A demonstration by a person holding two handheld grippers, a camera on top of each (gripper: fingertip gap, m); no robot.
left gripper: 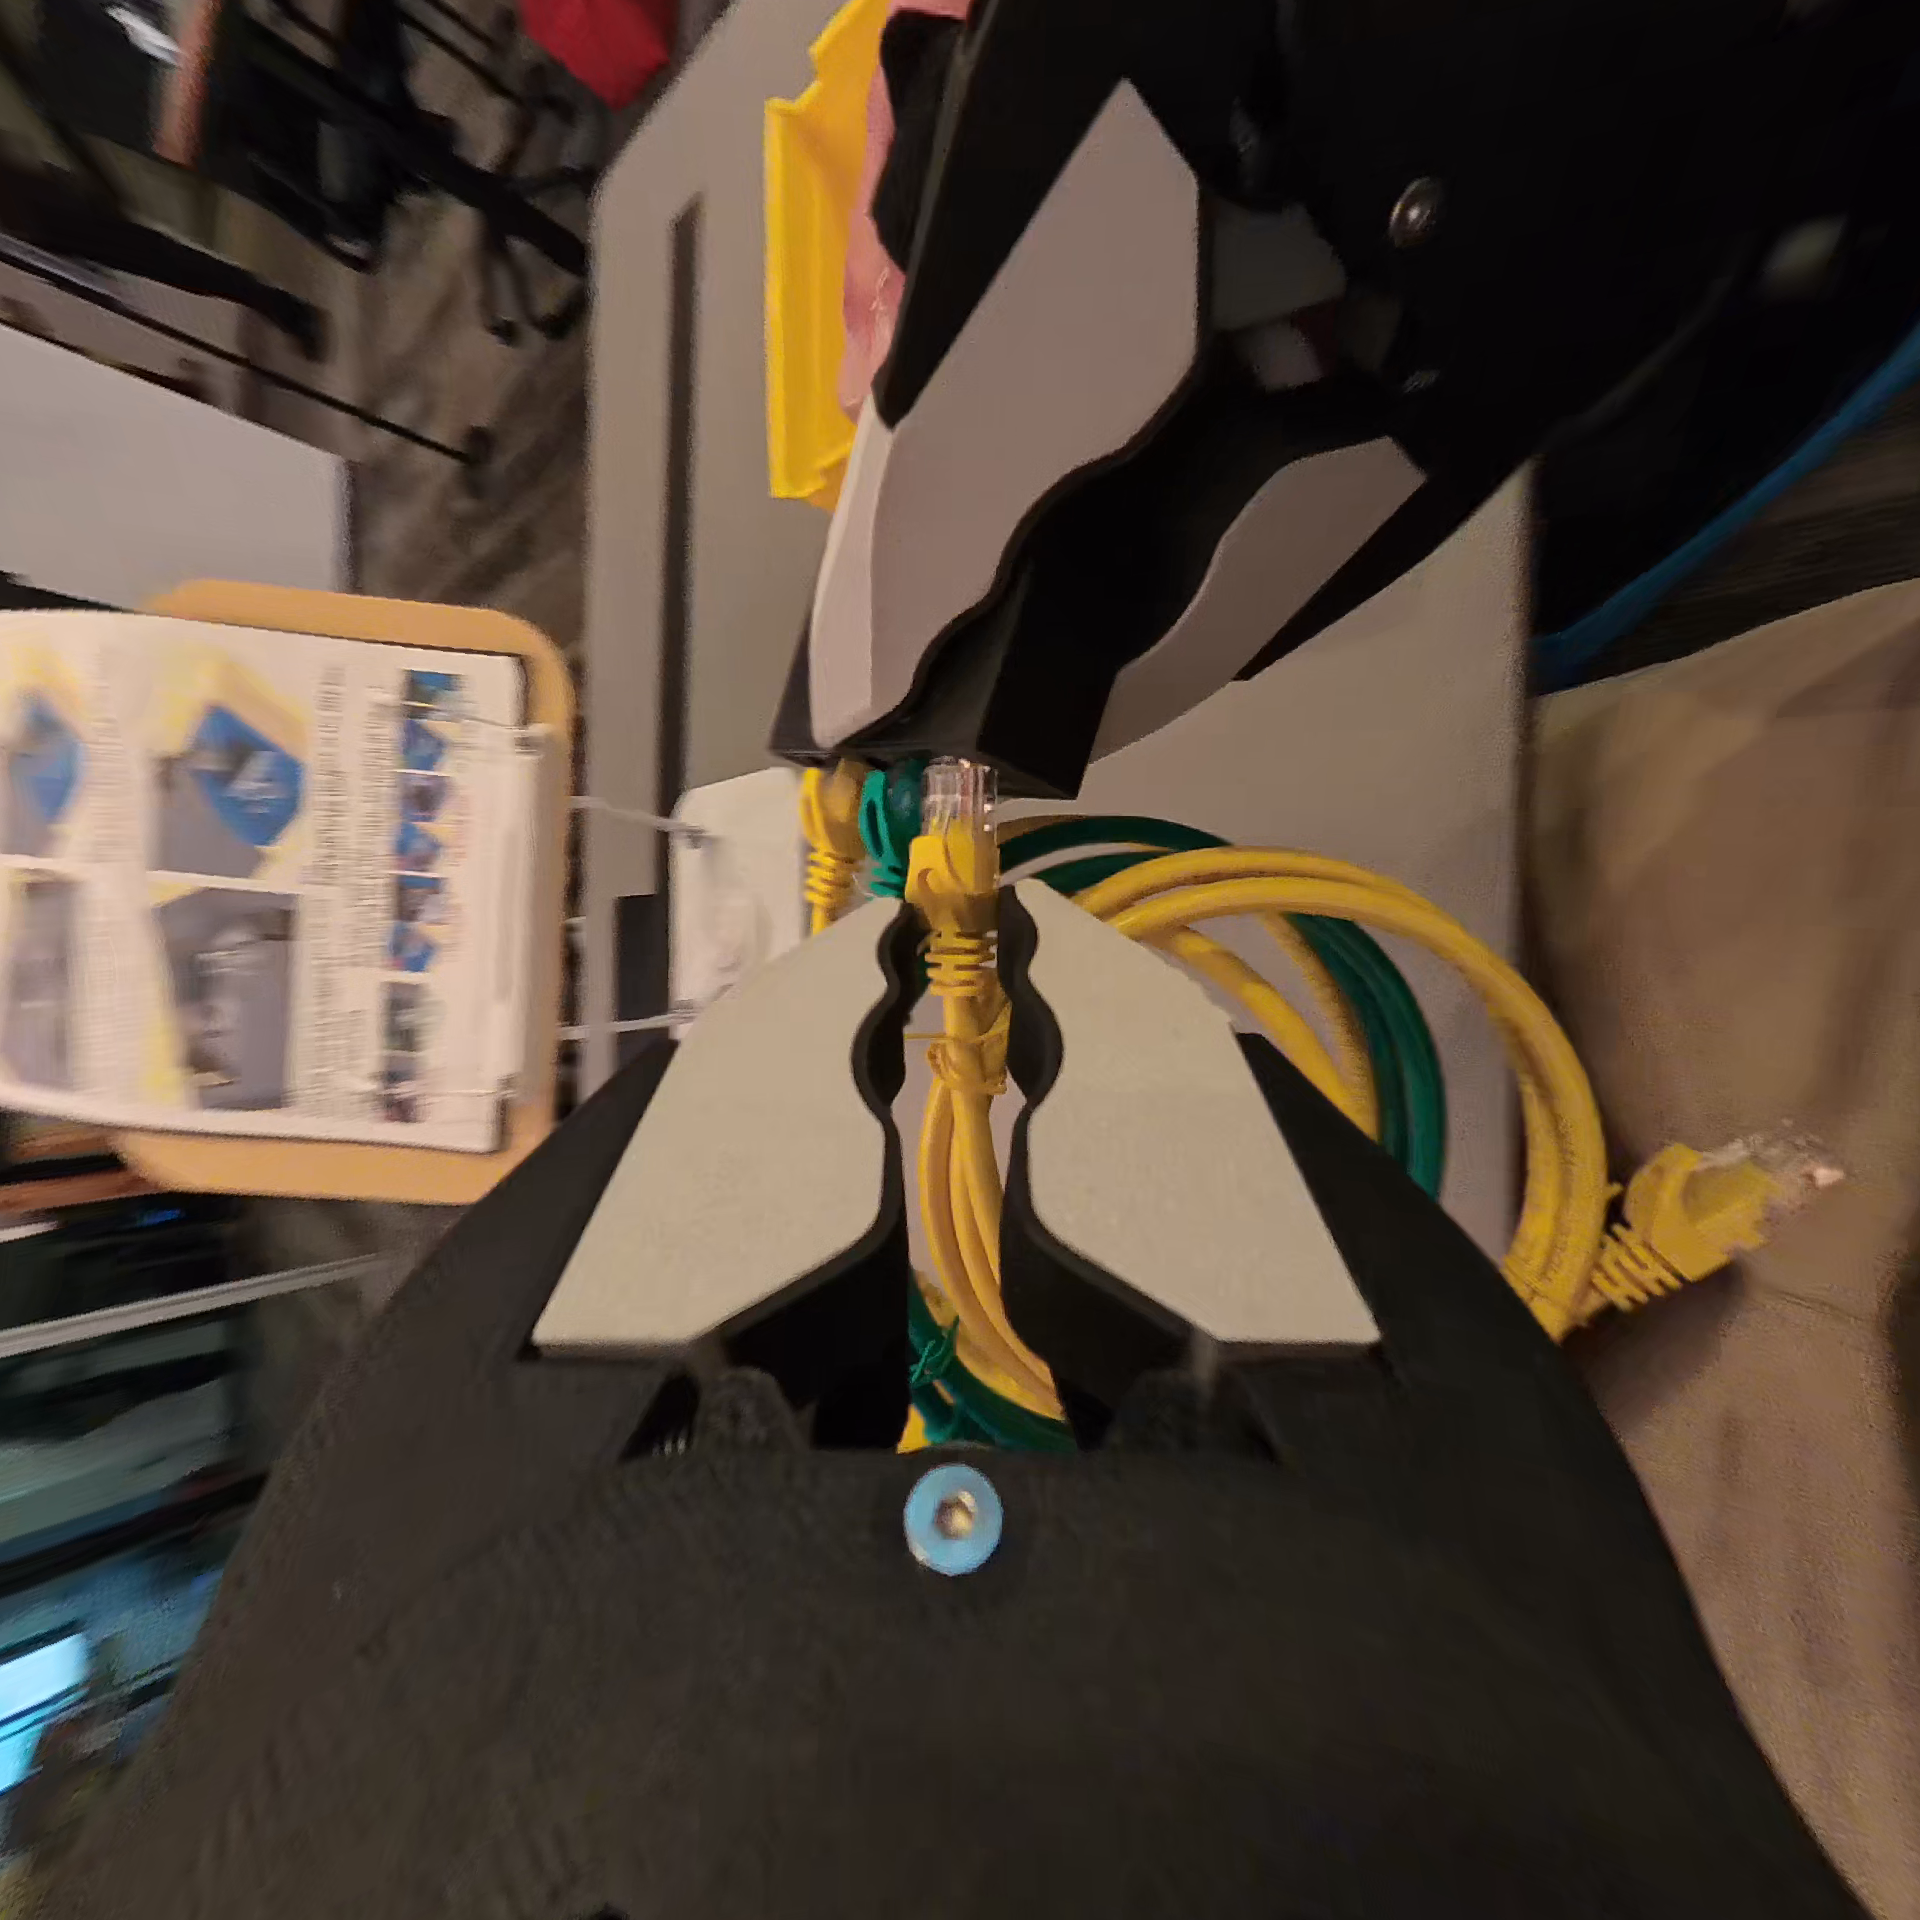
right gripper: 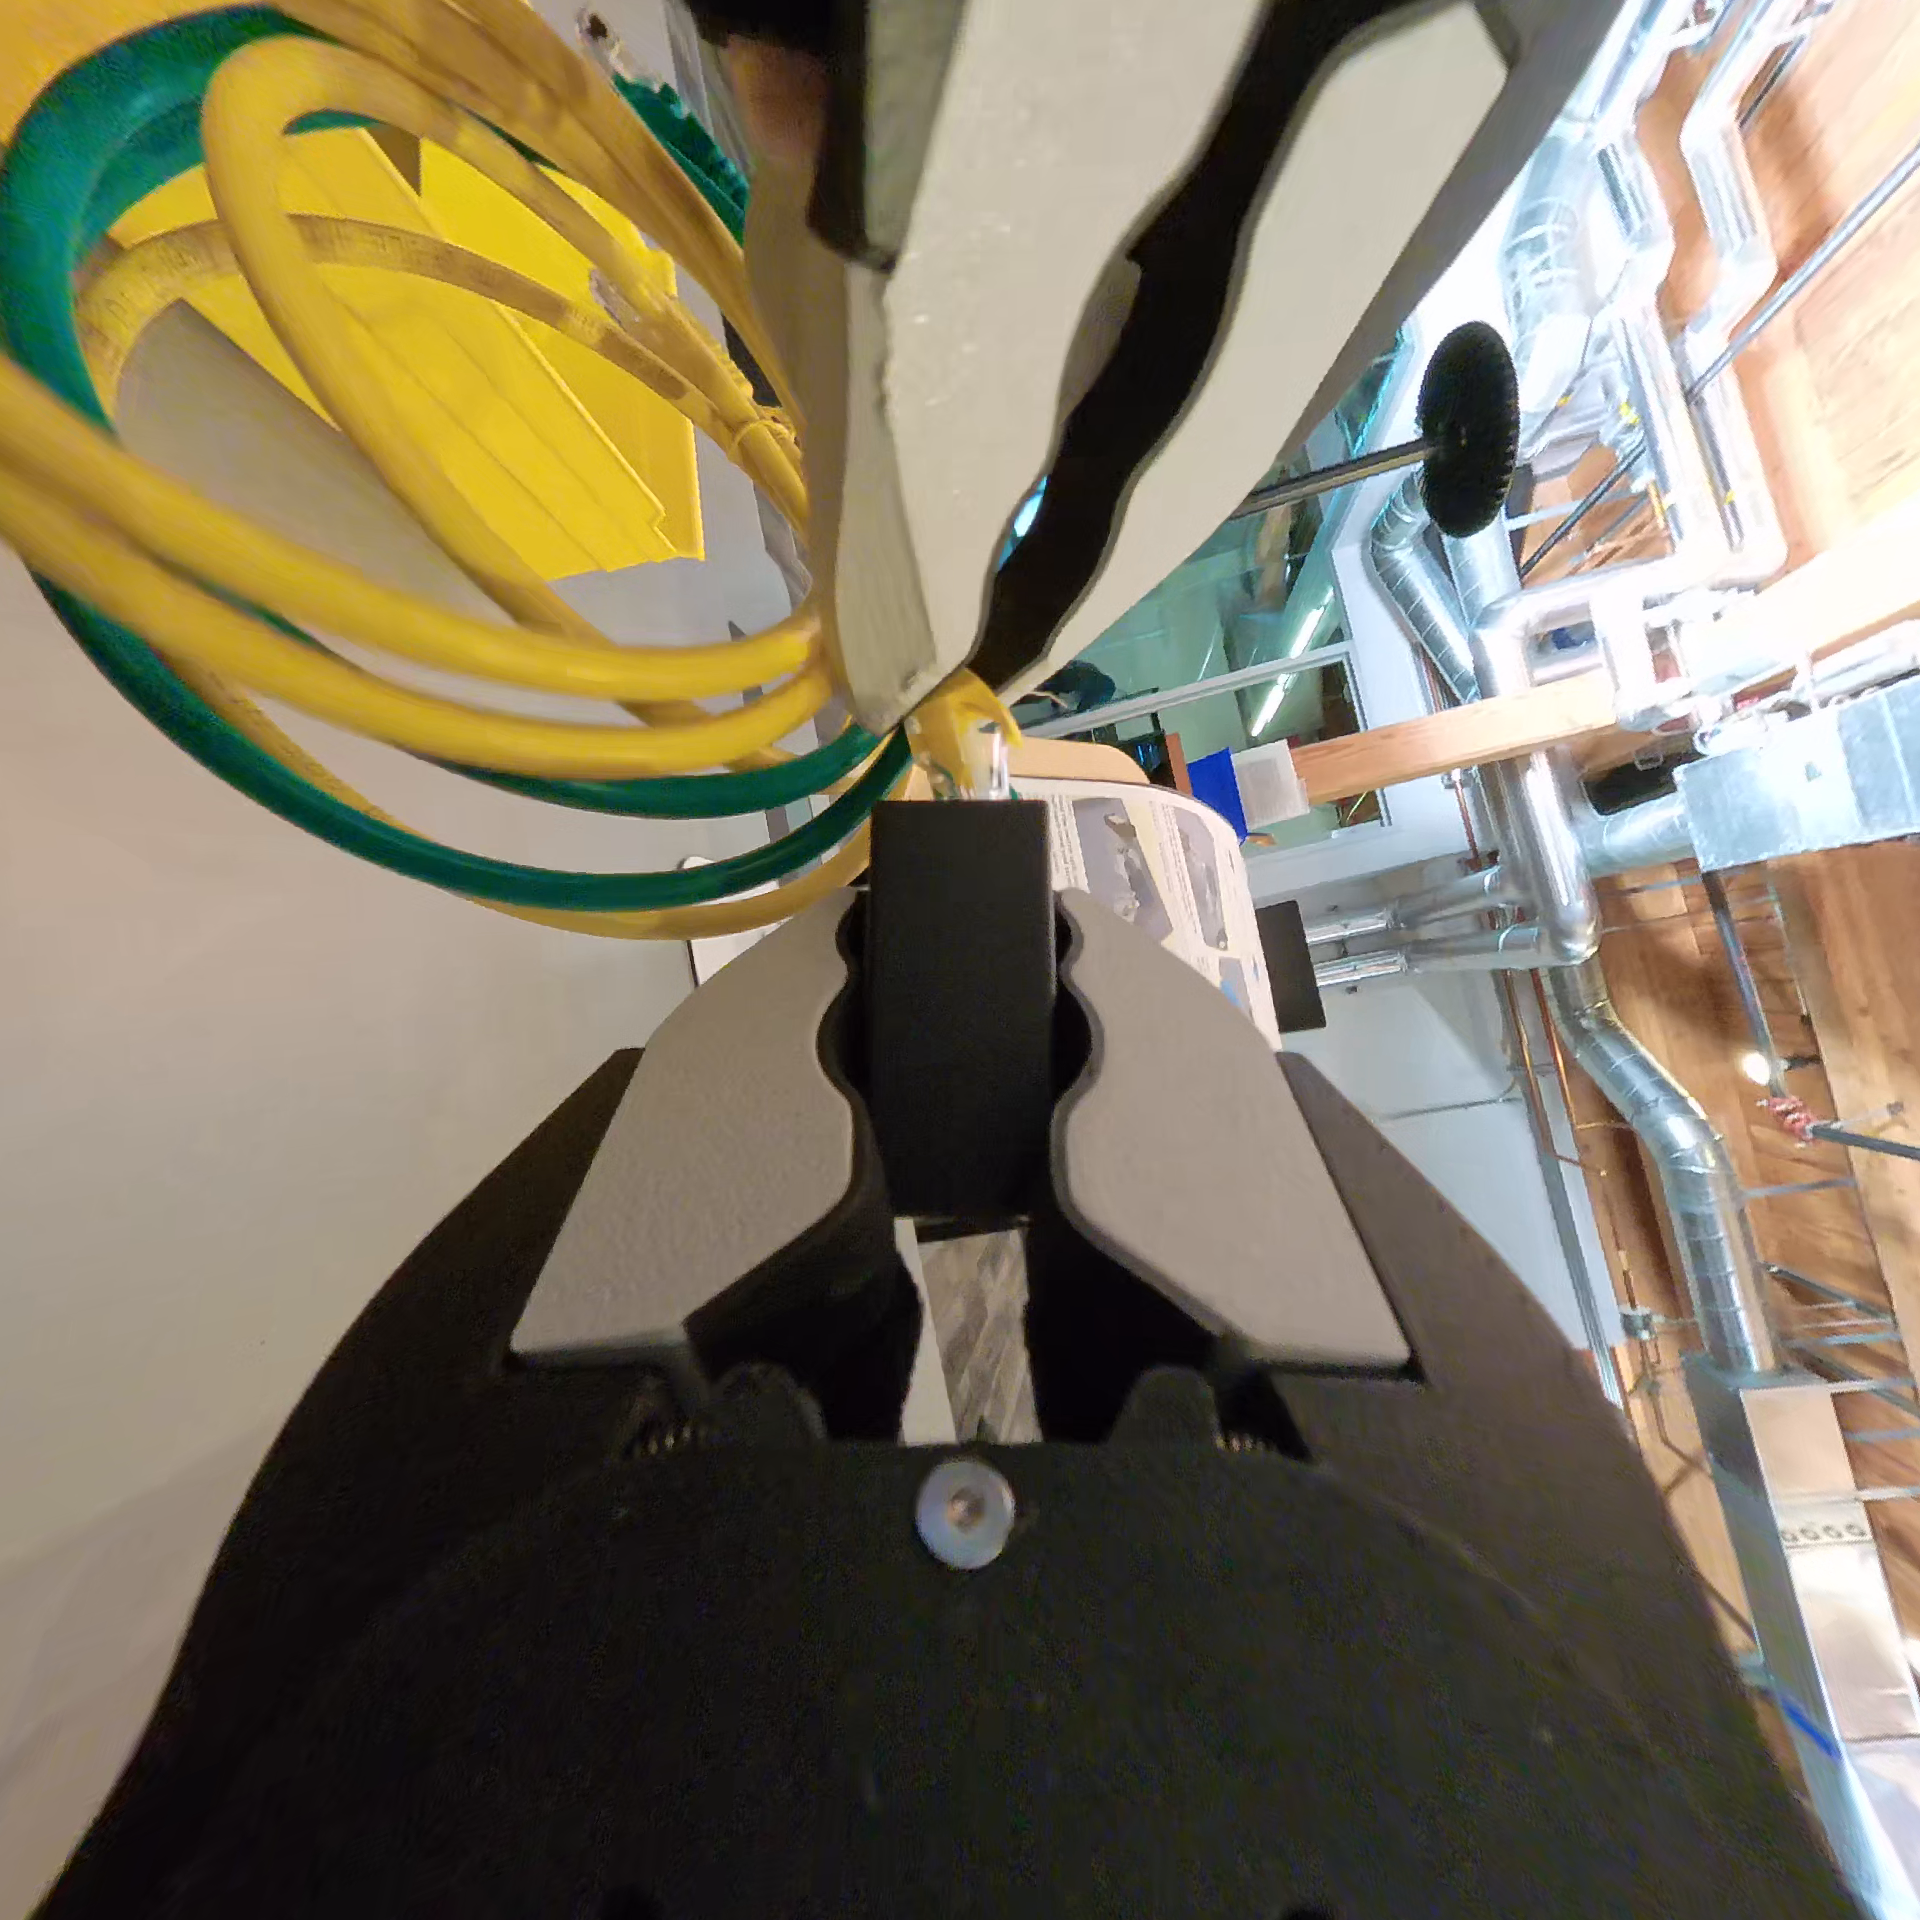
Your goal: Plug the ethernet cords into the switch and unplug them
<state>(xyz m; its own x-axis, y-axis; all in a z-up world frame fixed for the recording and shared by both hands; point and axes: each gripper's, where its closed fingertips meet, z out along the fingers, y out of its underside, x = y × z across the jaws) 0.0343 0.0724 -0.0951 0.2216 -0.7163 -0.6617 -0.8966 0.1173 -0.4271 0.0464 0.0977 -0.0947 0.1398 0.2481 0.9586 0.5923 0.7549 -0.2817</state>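
between both grippers (held mid-air): left gripper (left gripper: pixel 958 925) pinches yellow cord (left gripper: pixel 956 862); right gripper (right gripper: pixel 961 935) clamps black switch (right gripper: pixel 956 997).

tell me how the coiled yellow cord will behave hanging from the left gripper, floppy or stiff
Probably springy rather than limp: the yellow cord holds its round loops beside the left gripper. It looks tied into a bundle, so it should swing as one mass. The free plug dangles and may snag.
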